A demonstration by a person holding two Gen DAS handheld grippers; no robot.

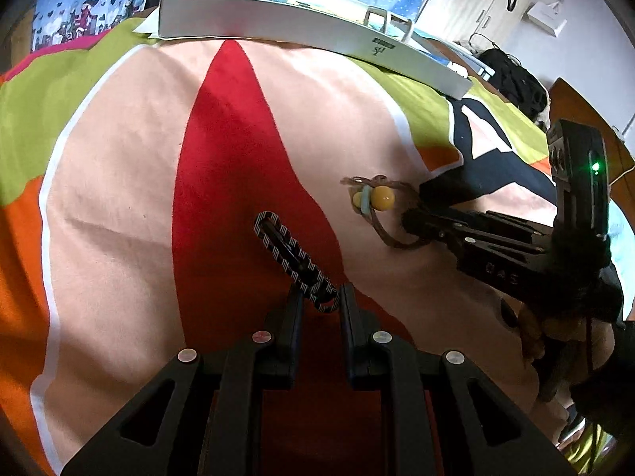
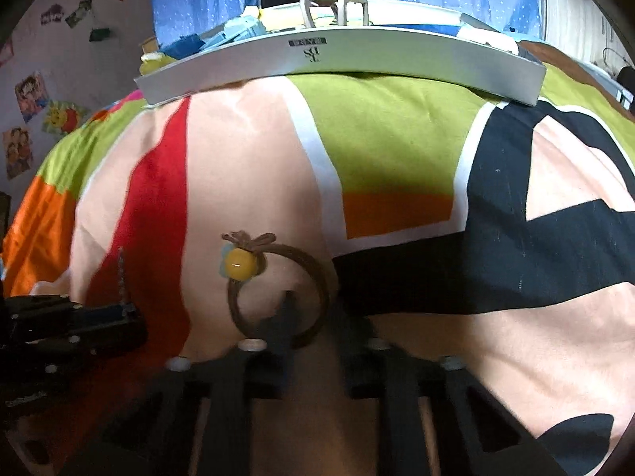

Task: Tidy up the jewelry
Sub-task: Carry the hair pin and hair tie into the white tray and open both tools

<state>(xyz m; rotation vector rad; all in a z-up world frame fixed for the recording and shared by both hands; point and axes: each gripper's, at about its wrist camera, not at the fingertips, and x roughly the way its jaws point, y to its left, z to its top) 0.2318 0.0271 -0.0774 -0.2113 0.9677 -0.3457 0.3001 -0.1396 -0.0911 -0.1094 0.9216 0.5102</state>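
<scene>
- Bedspread [image 1: 119, 198] in bright colour blocks covers the bed, with a white tray [image 1: 278, 27] of oddments at the far edge, well beyond both tongs.
- Left tongs [image 1: 319, 297] sit low, jaws narrowly apart around the near end of a black-and-white hair clip [image 1: 295, 258]; whether they pinch it, I cannot tell. Its long axis runs away and to the left.
- Right tongs [image 2: 313, 317] straddle the near arc of a brown hair tie [image 2: 278, 293], one finger inside the loop; yellow bead [image 2: 240, 263] on the far left side.
</scene>
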